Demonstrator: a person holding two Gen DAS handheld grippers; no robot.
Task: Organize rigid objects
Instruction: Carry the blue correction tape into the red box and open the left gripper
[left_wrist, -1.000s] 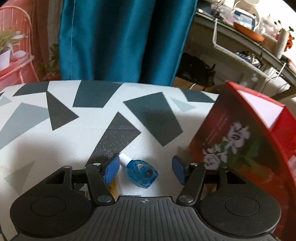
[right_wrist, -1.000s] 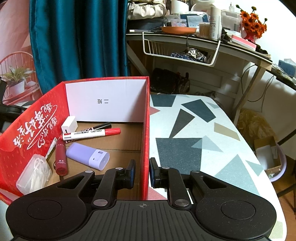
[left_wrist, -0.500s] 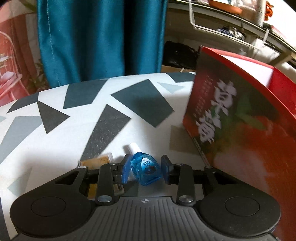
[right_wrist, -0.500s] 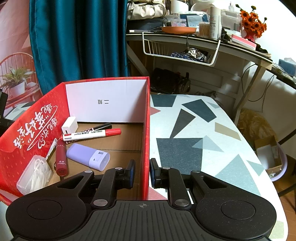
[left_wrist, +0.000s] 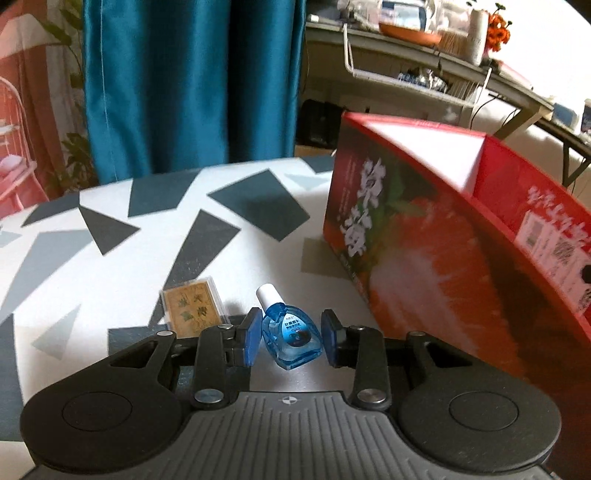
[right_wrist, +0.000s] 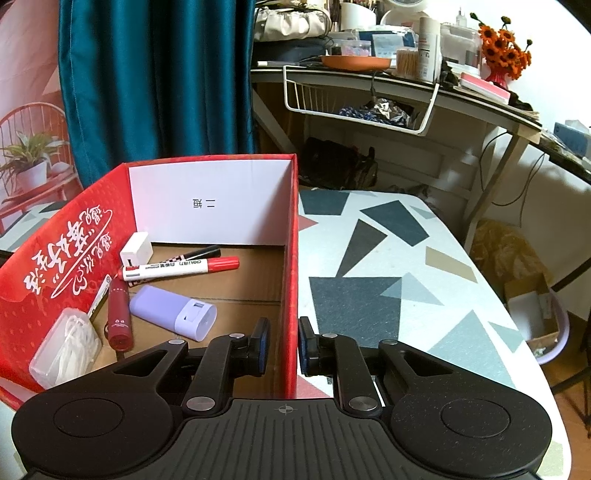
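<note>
My left gripper (left_wrist: 290, 339) is shut on a small blue eye-drop bottle (left_wrist: 290, 334) with a white cap and holds it above the patterned table, left of the red box (left_wrist: 436, 243). A small clear case with a gold card (left_wrist: 192, 308) lies on the table to the left of the bottle. My right gripper (right_wrist: 283, 345) is shut on the right wall of the red box (right_wrist: 291, 258). Inside the box lie a red marker (right_wrist: 181, 268), a lilac case (right_wrist: 171, 311), a dark red tube (right_wrist: 119, 314), a white charger (right_wrist: 136, 249) and a clear box of picks (right_wrist: 66, 349).
The table (right_wrist: 388, 280) has a white top with grey and dark triangles. A teal curtain (left_wrist: 192, 81) hangs behind it. A cluttered desk with a wire basket (right_wrist: 354, 99) stands at the back right. The table's right edge (right_wrist: 524, 332) drops off to the floor.
My left gripper closed on the blue bottle and lifted it off the table, turning toward the red box; the gold card case came into view. The right gripper stayed put.
</note>
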